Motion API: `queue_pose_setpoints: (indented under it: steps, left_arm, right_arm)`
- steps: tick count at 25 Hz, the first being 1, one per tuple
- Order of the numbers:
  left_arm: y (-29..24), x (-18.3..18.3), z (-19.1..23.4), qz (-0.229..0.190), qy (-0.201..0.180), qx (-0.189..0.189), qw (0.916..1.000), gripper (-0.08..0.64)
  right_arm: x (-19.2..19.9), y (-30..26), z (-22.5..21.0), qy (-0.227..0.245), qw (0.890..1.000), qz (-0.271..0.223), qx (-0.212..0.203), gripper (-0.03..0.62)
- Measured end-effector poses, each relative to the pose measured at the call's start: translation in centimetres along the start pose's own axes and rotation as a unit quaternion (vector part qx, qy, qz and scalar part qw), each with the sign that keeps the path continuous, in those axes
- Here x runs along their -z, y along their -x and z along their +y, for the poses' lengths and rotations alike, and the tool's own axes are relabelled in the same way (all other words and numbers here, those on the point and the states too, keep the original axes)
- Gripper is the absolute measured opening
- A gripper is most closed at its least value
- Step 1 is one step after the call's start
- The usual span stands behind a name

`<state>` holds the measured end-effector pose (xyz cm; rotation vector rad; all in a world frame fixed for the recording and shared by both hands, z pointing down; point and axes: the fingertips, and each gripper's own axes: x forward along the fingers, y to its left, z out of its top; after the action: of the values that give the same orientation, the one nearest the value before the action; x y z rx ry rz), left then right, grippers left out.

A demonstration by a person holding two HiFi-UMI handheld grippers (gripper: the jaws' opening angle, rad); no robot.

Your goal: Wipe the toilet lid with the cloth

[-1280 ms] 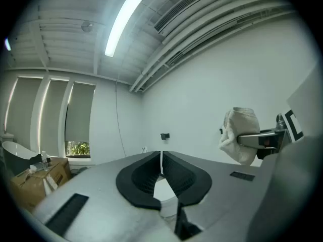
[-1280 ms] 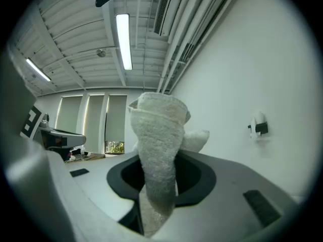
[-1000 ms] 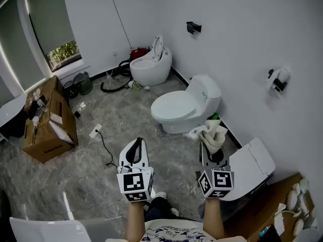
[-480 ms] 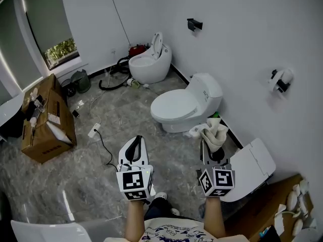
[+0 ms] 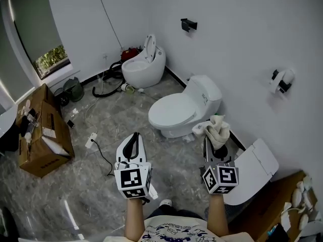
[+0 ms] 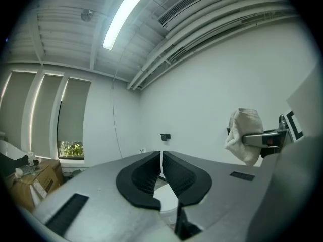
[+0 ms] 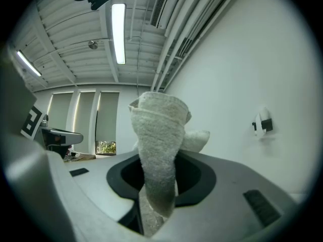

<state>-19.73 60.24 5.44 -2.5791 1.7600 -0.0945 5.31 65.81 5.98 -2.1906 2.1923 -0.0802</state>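
A white toilet with its lid [image 5: 173, 109] down stands against the right wall, ahead of both grippers. My right gripper [image 5: 216, 146] is shut on a cream cloth [image 5: 217, 130] that sticks up bunched from its jaws [image 7: 156, 155]; it hangs just right of the toilet's near side. My left gripper [image 5: 132, 144] is shut and holds nothing, lower left of the toilet over the floor. In the left gripper view the jaws [image 6: 161, 168] meet, and the cloth [image 6: 245, 141] shows at the right.
A second toilet [image 5: 144, 64] with its lid raised stands farther back by a black hose [image 5: 105, 82]. A cardboard box [image 5: 41, 137] sits at the left. A loose white panel [image 5: 250, 171] leans at the right. A paper holder [image 5: 280, 79] hangs on the wall.
The view has shifted slightly closer and rightward toward the toilet. Both grippers keep their pose, the right one still holding the cloth, now a little higher.
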Motion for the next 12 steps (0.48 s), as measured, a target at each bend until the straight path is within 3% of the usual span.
queue_pose_setpoints:
  steps: [12]
  left_arm:
    - [-5.9, 2.1, 3.2, 0.027, 0.004, 0.015, 0.9995, 0.015]
  right_arm:
    - [2.1, -5.8, 2.2, 0.004, 1.0, 0.02, 0.001, 0.115]
